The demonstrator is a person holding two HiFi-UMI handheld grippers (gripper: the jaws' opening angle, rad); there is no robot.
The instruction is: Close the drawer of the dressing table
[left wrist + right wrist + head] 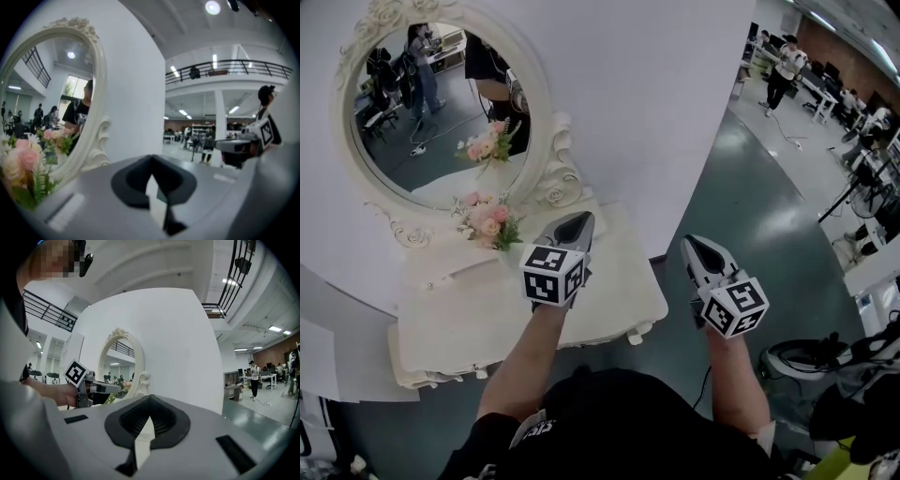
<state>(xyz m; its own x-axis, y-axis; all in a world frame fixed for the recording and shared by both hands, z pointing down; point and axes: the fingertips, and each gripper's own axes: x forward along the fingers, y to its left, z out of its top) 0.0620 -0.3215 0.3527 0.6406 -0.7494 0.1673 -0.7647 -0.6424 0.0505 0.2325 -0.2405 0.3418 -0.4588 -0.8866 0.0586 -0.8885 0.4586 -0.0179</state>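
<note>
The white dressing table [609, 300] stands against a white wall, with an oval mirror [441, 103] and pink flowers [487, 223] on its top. Its drawer front is hidden under the tabletop in the head view. My left gripper [579, 217] hovers over the table's right part, shut and empty, pointing at the wall. In the left gripper view its jaws [151, 157] meet, with the mirror [51, 103] to the left. My right gripper [694, 242] is held beyond the table's right edge over the floor, also shut and empty [151, 397].
A grey floor [750, 216] spreads to the right of the table. Dark equipment with a white ring [806, 361] sits at the lower right. People [785, 67] and desks are far off at the upper right. White sheets [328, 356] lie left of the table.
</note>
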